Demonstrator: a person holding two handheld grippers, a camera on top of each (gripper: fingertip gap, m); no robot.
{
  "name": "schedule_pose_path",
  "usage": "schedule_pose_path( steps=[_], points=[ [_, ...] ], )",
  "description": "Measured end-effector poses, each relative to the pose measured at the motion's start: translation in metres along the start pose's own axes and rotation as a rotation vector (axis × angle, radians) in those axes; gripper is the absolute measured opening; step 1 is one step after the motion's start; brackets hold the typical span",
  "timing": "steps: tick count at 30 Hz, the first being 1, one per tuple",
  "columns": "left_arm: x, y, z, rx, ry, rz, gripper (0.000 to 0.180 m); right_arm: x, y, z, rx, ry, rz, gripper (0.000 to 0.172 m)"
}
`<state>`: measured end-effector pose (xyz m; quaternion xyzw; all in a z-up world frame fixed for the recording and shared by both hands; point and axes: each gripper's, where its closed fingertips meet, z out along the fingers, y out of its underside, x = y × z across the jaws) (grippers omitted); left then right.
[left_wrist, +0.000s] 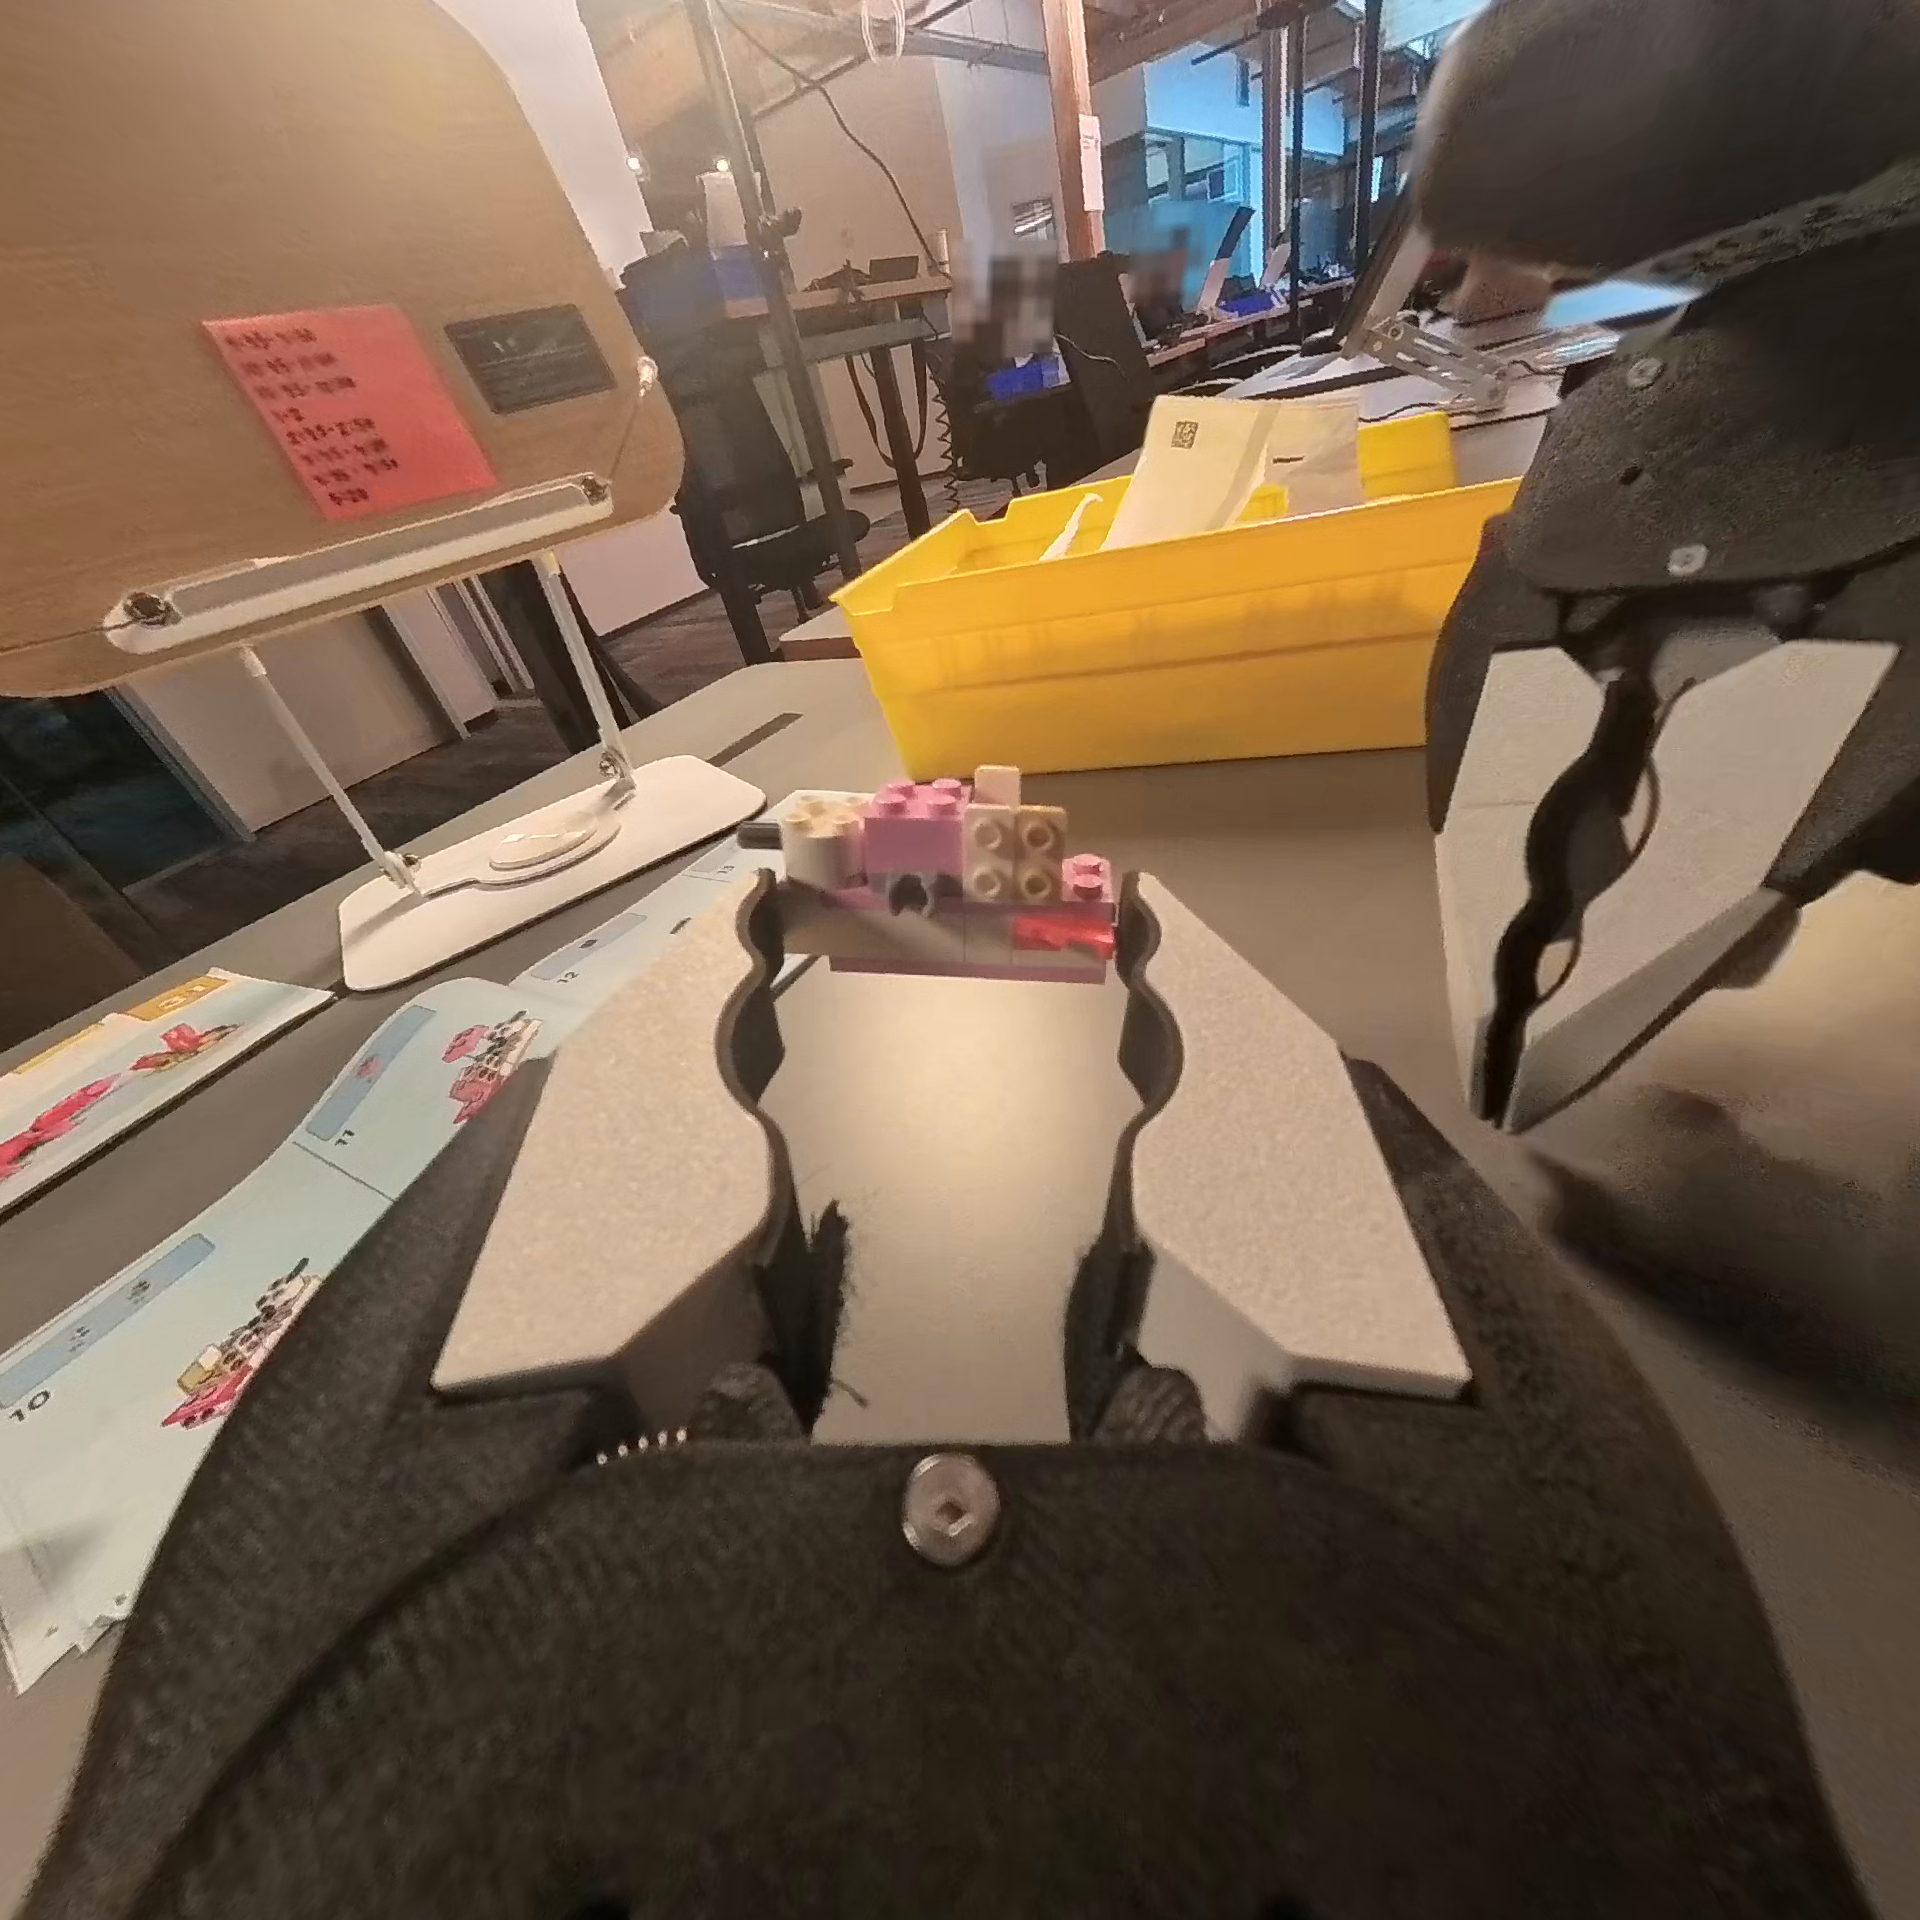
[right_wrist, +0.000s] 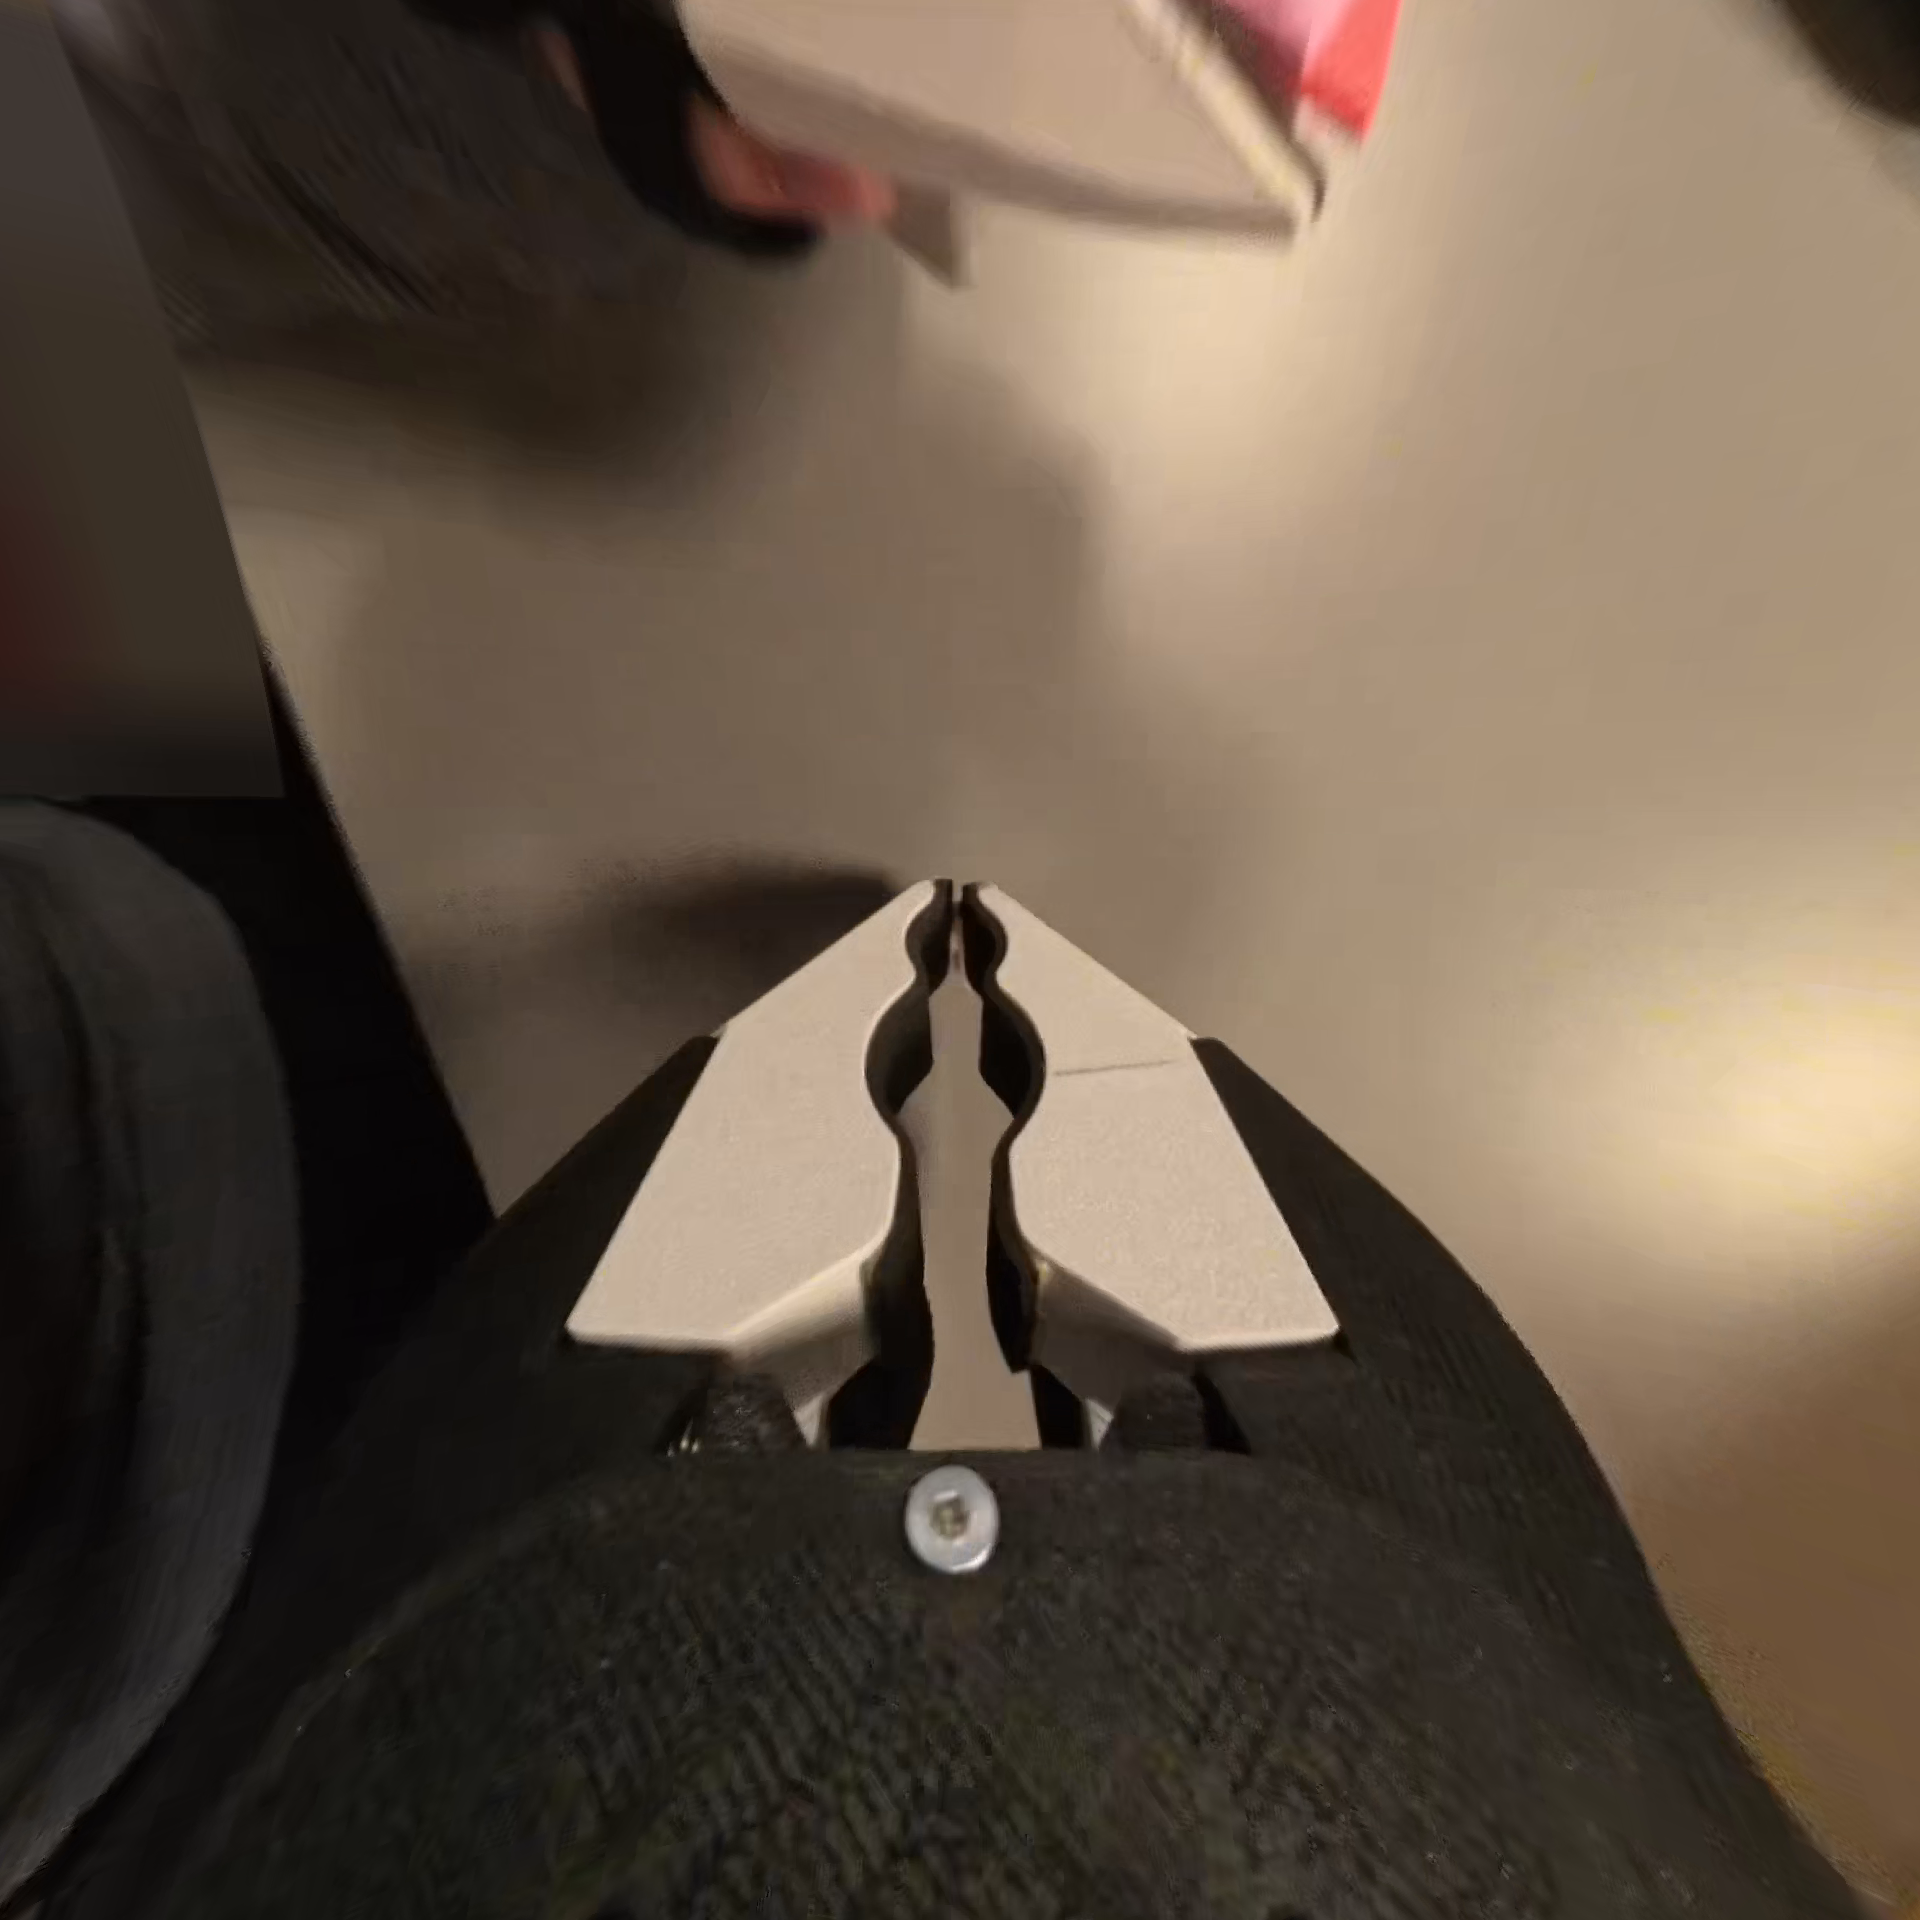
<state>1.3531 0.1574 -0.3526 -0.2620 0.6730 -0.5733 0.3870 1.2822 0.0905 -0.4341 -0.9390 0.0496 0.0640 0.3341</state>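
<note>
Right gripper (right_wrist: 953, 889) closed on nothing, tips just above bare beige table (right_wrist: 1351, 727). Blurred left gripper (right_wrist: 1039, 135) at top.

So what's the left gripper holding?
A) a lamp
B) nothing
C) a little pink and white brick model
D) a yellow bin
C: the left gripper has its fingertips pressed on both ends of the small pink and white brick model, lifted above the table.

Left gripper (left_wrist: 948, 909) jaws wide, clamping a brick model; right gripper (right_wrist: 957, 888) apparently closed, empty.
</note>
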Motion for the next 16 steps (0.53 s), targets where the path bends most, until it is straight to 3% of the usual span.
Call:
schedule_pose_path(
  steps=[2, 4, 10, 14, 16],
  points=[
    [-0.001, 0.0, 0.0, 0.002, 0.0, -0.011, 0.064, -0.009, -0.02, -0.004, 0.183, -0.103, 0.027, 0.0],
    [-0.001, 0.0, 0.0, 0.002, 0.001, -0.019, 0.064, -0.013, -0.023, -0.003, 0.273, -0.174, 0.02, 0.0],
    [0.0, 0.001, 0.001, -0.004, 0.009, -0.018, 0.064, -0.025, -0.015, 0.006, 0.304, -0.293, -0.083, 0.0],
    [0.003, 0.004, 0.002, -0.022, 0.036, -0.028, 0.064, -0.036, -0.053, -0.026, 0.574, -0.3, -0.197, 0.0],
    [0.014, 0.004, 0.003, -0.024, 0.116, -0.054, 0.064, -0.035, -0.076, -0.051, 0.749, -0.269, -0.23, 0.0]
  ],
)
